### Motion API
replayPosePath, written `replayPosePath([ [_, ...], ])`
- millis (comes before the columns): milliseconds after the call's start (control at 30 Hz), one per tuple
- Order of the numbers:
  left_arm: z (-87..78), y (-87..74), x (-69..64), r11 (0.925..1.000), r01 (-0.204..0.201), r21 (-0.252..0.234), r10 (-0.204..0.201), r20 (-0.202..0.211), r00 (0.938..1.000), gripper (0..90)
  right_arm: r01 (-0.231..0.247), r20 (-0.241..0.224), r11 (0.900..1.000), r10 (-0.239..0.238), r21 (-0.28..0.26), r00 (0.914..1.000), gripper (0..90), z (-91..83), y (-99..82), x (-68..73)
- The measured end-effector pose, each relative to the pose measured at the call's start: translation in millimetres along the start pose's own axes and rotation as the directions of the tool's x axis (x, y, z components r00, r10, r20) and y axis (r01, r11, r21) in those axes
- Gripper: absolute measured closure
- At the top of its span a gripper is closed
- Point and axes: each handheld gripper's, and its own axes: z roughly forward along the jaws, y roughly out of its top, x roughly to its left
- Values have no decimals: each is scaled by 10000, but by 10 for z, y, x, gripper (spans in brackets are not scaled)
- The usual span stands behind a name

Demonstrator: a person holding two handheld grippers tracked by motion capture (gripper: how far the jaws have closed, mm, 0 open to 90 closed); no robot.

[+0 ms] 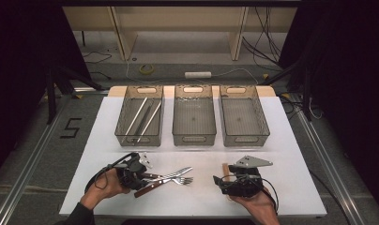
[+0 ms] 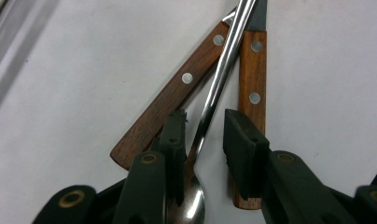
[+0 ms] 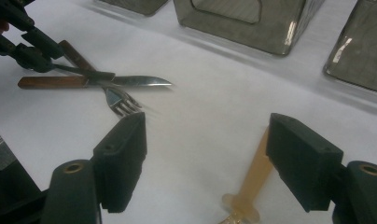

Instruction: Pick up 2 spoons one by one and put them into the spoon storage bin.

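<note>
Right between the left gripper point(image 2: 203, 140)'s black fingers lies a slim, shiny steel utensil handle point(image 2: 221, 70); the fingers stand narrowly apart on either side of it, and they do not appear to press it, though the near finger is very close. Beneath the steel handle cross two wooden-handled pieces with round metal rivets: one brown handle point(image 2: 170, 98) slanting off to the left, the other brown handle point(image 2: 252, 79) running straight under the far finger. In the high view this heap of cutlery point(image 1: 166, 179), fork tines included, sits near the front edge of the white worktop point(image 1: 281, 140), left of its middle.

Over toward the front right, the right gripper point(image 3: 207, 154) hovers with its fingers wide apart and nothing gripped; a pale tan wooden stick point(image 3: 254, 179) lies on the worktop between them.

Along the back edge stand three smoky, see-through plastic bins: the left bin point(image 1: 140, 136) holds long silvery rods, the middle bin point(image 1: 193, 137) and the right bin point(image 1: 245, 136) sit beside it. On the floor at the left, dark tape forms the figure "5" point(image 1: 71, 127).
</note>
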Motion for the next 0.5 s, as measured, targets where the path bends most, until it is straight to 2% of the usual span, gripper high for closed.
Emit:
replayPosePath([
  [167, 47, 14, 1, 9994, -278, 228, 278, 26, 9996, 715, 24, -3, 10000, -24, 63, 10000, 300, 5, 3, 10],
  [433, 80, 57, -11, 9983, -434, 377, 433, 26, 9991, 748, 33, 4, 10000, -33, 81, 10000, 302, 7, 0, 9],
  [500, 80, 68, -11, 9970, -589, 502, 589, 9, 9983, 752, 33, 17, 9999, -33, 105, 10000, 303, 7, 0, 12],
])
